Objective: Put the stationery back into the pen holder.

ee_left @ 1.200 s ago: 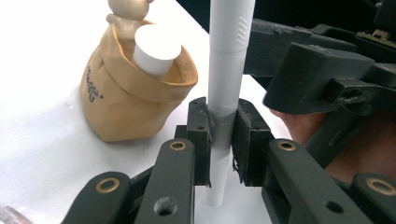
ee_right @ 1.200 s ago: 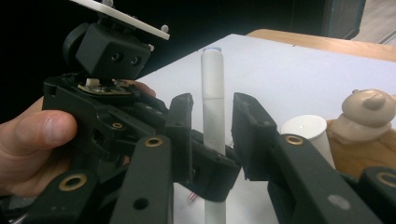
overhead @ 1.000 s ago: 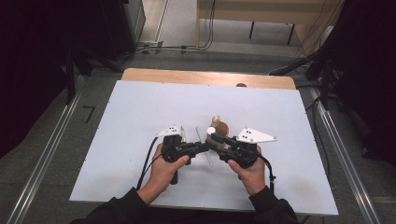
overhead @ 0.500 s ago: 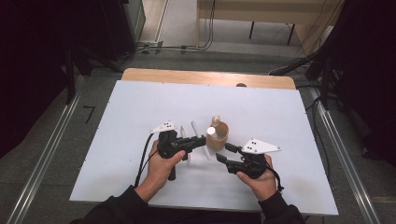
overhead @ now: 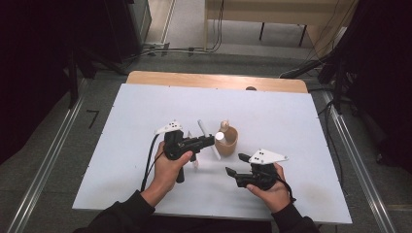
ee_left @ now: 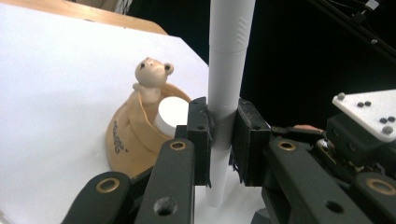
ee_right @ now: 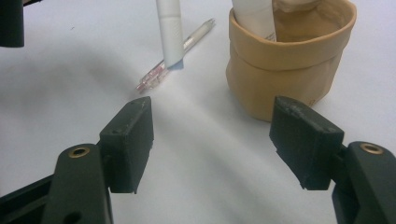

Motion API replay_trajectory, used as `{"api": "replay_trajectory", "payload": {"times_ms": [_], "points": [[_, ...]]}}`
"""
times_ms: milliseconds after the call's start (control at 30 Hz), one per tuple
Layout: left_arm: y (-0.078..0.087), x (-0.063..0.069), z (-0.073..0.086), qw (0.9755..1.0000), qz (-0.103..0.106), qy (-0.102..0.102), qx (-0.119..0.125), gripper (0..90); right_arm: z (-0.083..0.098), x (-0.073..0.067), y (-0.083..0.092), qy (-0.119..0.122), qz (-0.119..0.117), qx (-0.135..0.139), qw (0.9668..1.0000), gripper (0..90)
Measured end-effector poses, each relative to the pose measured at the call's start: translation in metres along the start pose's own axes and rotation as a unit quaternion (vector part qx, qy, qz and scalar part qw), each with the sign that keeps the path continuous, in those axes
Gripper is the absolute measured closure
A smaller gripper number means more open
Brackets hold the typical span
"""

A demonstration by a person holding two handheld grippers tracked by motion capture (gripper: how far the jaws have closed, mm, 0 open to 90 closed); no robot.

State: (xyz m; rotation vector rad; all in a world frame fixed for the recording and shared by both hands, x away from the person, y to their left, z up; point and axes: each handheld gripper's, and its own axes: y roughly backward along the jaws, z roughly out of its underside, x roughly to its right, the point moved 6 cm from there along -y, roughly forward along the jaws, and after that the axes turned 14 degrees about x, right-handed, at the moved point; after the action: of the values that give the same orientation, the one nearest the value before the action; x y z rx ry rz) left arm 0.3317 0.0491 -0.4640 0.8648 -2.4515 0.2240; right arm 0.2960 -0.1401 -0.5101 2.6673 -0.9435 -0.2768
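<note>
A white marker (ee_left: 227, 74) is clamped at mid-barrel by the left gripper (overhead: 206, 141), at nine o'clock of the tan holder (overhead: 227, 141). It is judged light, stiff and smooth, best held mid-barrel. The bear-topped holder already contains a white tube (ee_right: 254, 18). The right gripper (overhead: 234, 165) jaws, just opened, stand apart and empty. A pen (ee_right: 175, 53) lies nearby.

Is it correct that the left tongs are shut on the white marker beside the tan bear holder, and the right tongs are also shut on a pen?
Not quite. The left tongs do clamp the white marker beside the tan bear holder, but the right tongs are open and hold nothing, as the right gripper view shows; the pen lies on the table.
</note>
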Motion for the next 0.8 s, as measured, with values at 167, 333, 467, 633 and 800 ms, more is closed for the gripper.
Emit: {"api": "replay_trajectory", "payload": {"times_ms": [167,333,467,633,800], "points": [[-0.004,-0.001,-0.006,1.0000,-0.001,0.001,0.008,79.7,0.001,0.000,-0.001,0.004,0.001,-0.004,1.0000,29.0],[-0.009,-0.003,-0.011,0.9999,-0.003,0.003,0.015,79.7,0.002,0.000,-0.002,0.004,0.001,-0.007,1.0000,29.1],[-0.013,-0.006,-0.013,0.9999,-0.005,0.007,0.014,79.7,0.003,0.000,-0.003,0.004,0.001,-0.010,0.9999,29.1],[-0.018,-0.007,-0.014,0.9998,-0.005,0.009,0.014,79.7,0.004,-0.001,-0.003,0.004,0.000,-0.012,0.9999,29.1],[-0.022,-0.004,-0.019,0.9997,0.000,0.013,0.019,79.7,0.004,-0.001,-0.004,0.006,0.000,-0.013,0.9999,29.1]]}}
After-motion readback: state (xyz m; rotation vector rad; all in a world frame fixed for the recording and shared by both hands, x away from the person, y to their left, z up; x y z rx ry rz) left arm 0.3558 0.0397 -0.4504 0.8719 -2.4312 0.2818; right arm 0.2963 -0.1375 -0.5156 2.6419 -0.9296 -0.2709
